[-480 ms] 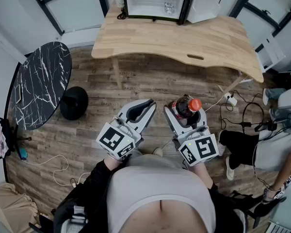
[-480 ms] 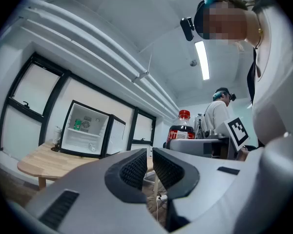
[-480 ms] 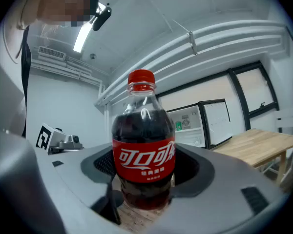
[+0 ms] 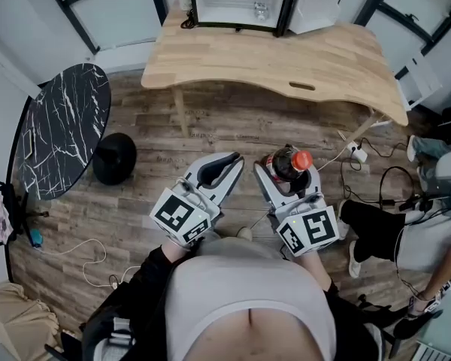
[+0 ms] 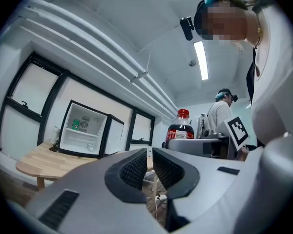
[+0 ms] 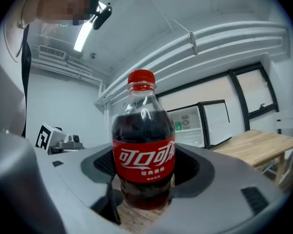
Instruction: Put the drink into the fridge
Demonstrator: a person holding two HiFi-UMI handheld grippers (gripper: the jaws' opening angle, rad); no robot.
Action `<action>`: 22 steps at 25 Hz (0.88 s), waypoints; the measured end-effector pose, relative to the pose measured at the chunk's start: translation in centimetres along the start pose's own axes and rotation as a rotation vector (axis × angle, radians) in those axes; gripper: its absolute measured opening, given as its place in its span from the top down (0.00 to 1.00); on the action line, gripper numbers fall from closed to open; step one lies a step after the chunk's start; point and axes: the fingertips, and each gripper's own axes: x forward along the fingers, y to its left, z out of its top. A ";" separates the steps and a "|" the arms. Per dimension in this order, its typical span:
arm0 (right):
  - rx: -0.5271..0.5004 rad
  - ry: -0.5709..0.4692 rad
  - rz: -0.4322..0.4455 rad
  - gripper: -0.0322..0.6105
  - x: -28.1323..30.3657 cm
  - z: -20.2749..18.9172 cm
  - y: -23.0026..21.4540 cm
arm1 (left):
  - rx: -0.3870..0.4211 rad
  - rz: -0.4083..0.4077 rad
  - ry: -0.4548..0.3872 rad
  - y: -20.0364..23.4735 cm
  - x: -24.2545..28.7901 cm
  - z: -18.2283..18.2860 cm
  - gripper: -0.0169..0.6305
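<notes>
Red-capped, red-labelled dark cola bottle (image 6: 144,150); black, white-veined table (image 4: 60,130); pale wood desk (image 4: 286,62)

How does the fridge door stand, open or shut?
Open. The fridge shows its white inside, and its door swings out beside it.

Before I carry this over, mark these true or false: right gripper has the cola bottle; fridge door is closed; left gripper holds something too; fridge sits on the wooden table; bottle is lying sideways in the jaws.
1. The right gripper holds the cola bottle. True.
2. The fridge door is closed. False: it stands open and the shelves show.
3. The left gripper holds something too. False: its jaws are drawn together with nothing between them.
4. The fridge sits on the wooden table. True.
5. The bottle lies sideways in the jaws. False: it stands upright, red cap on top.
</notes>
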 end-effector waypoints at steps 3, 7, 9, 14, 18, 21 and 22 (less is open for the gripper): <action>-0.003 -0.003 -0.005 0.44 -0.3 0.1 -0.1 | 0.001 -0.003 0.000 -0.3 0.1 0.0 0.91; 0.012 0.003 0.001 0.44 -0.7 0.0 -0.2 | 0.001 0.006 0.002 -0.5 0.1 -0.2 0.91; 0.025 0.006 0.003 0.44 -0.9 -0.1 -0.5 | 0.002 0.010 0.000 -0.7 0.3 -0.2 0.91; 0.023 0.014 0.006 0.44 -1.8 -0.2 -1.5 | 0.003 0.018 0.001 -1.5 1.2 -0.5 0.91; 0.013 0.017 0.018 0.44 -3.1 0.0 -2.6 | 0.007 0.027 -0.006 -2.8 2.3 -0.8 0.91; 0.014 0.019 0.028 0.44 -4.0 -0.2 -3.5 | 0.003 0.038 -0.007 -4.0 3.0 -1.4 0.91; 0.017 0.021 0.034 0.44 -4.3 -0.3 -3.8 | 0.002 0.044 -0.006 -4.3 3.1 -1.6 0.91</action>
